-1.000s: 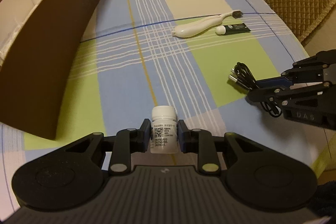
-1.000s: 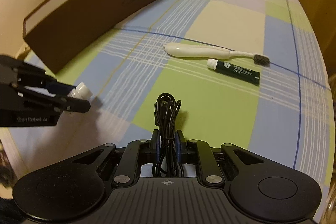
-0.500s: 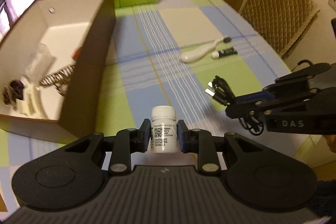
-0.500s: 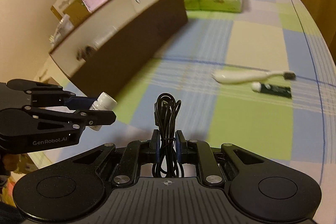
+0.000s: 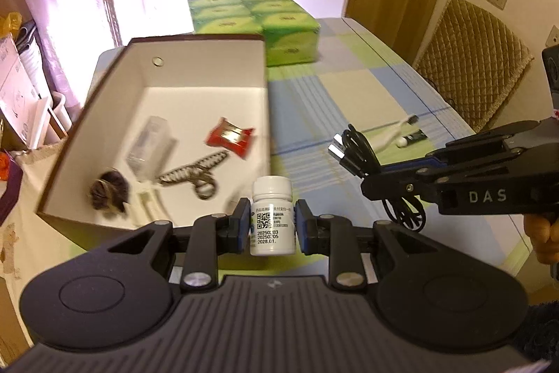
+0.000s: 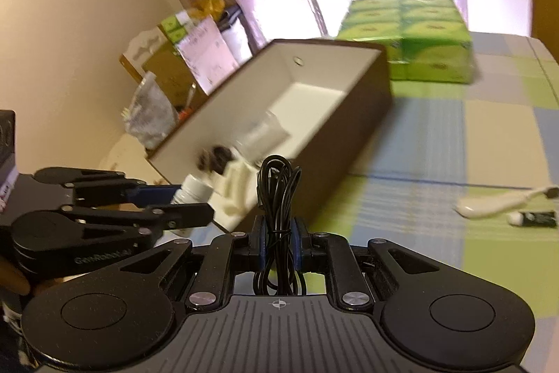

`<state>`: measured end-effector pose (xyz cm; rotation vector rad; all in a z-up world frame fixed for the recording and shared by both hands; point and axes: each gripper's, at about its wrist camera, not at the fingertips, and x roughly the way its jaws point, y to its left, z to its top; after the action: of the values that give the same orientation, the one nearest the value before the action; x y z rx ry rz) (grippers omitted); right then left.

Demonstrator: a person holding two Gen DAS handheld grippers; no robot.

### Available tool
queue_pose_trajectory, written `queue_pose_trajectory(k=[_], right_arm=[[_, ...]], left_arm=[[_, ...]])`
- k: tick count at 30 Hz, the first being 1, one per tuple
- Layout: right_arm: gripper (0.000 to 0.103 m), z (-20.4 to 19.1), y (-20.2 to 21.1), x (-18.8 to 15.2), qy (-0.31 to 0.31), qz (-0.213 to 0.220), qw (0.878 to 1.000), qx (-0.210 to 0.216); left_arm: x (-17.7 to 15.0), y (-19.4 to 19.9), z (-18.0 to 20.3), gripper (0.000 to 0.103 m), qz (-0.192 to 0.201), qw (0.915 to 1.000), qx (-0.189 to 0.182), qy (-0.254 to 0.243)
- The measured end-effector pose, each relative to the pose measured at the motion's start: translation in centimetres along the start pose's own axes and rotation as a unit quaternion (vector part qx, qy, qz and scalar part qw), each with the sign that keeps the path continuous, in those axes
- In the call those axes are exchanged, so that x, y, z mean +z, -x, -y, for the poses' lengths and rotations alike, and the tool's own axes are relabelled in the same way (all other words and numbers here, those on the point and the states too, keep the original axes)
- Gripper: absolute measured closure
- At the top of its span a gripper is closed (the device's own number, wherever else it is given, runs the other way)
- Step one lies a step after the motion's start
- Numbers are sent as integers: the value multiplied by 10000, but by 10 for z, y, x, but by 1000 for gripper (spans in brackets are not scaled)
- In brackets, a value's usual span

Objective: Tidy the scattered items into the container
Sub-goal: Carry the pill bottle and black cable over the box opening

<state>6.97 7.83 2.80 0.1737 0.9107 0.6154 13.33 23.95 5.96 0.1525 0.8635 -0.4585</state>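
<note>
Left gripper (image 5: 272, 226): pinching a white pill bottle (image 5: 271, 219) upright between the fingers, hanging near the box's near right corner.
Right gripper (image 6: 278, 243): clamping a coiled black cable (image 6: 277, 198) mid-bundle, loops sticking up above the fingers, plugs showing in the left view.
Box (image 5: 195, 39): brown outside, white inside, open on top; already holding scissors (image 5: 195, 172), a red packet (image 5: 229, 137), a clear case (image 5: 150, 142) and a dark hair tie (image 5: 108, 193).
Still out: a white toothbrush (image 6: 496, 203) and a small dark tube (image 6: 534, 218) lying side by side on the checked counter (image 5: 349, 100), well apart from the box.
Step in hand: carrying both loads over the rim, judging by the poses.
Doing it well: clearing the near wall before lowering; aiming the bottle at bare white floor toward the far end, away from the scissors; keeping it upright and low before letting go, to avoid rolling.
Cable: dropping it beside the bottle, not on top; watching for loops snagging the rim.
Spacing: keeping the two grippers apart over the opening.
</note>
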Motion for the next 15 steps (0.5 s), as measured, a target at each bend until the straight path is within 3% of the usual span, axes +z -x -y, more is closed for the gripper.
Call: queue_pose_trajectory(k=[6,15], right_arm=[[87,-23,-31,27,-140,140,9998,5],[86,-28,-93,72,-322,144,9984,-451]], left_arm=[[13,-1,-41,81,112,9998,6,-164],[50,-40,-99,81,44,9992,-144,-365]])
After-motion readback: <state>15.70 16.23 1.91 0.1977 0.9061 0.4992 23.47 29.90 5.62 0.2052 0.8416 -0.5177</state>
